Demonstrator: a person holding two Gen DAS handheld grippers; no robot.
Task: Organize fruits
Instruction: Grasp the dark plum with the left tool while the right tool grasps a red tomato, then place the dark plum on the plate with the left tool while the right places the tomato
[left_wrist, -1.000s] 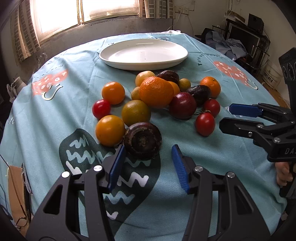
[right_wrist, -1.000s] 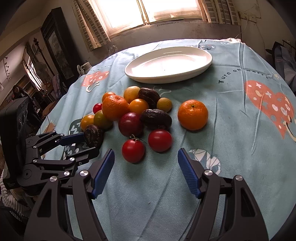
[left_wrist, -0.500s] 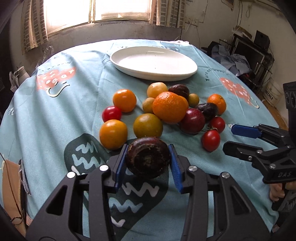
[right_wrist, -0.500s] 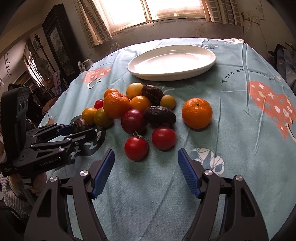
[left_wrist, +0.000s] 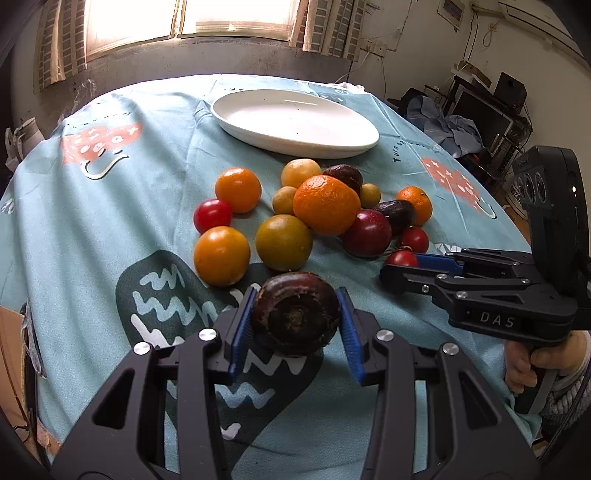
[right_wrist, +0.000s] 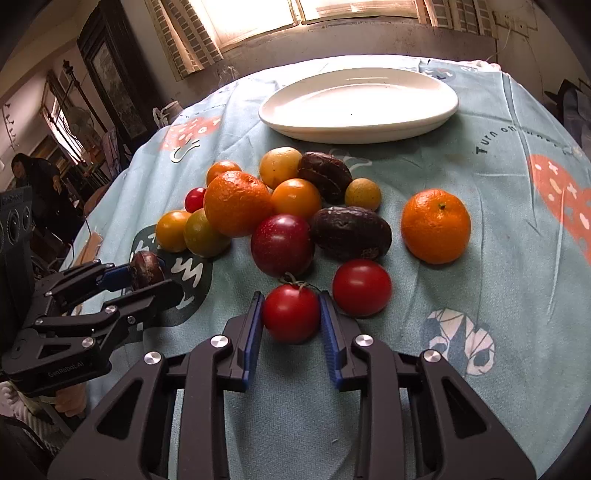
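My left gripper (left_wrist: 296, 295) is shut on a dark purple round fruit (left_wrist: 295, 317), just above the teal tablecloth at the near edge of the fruit pile. The right wrist view shows that same gripper (right_wrist: 147, 275) and fruit (right_wrist: 147, 266) at the left. My right gripper (right_wrist: 291, 297) is shut on a red tomato with a stem (right_wrist: 291, 314), which rests on the cloth. A second red tomato (right_wrist: 362, 286) lies just to its right. The pile holds a large orange (right_wrist: 238, 206), a red plum (right_wrist: 282, 243) and dark wrinkled fruits (right_wrist: 351, 232). A white oval plate (right_wrist: 358, 99) stands behind the pile.
A lone mandarin (right_wrist: 436, 225) lies right of the pile. Yellow and orange small fruits (left_wrist: 221, 254) sit at the pile's left. The round table drops off on all sides under the teal cloth (left_wrist: 110, 221). A hand (left_wrist: 535, 362) holds the right gripper's handle.
My right gripper slid forward and its jaws closed on the stemmed tomato. The left gripper closed on the dark fruit earlier and still holds it, rolled slightly.
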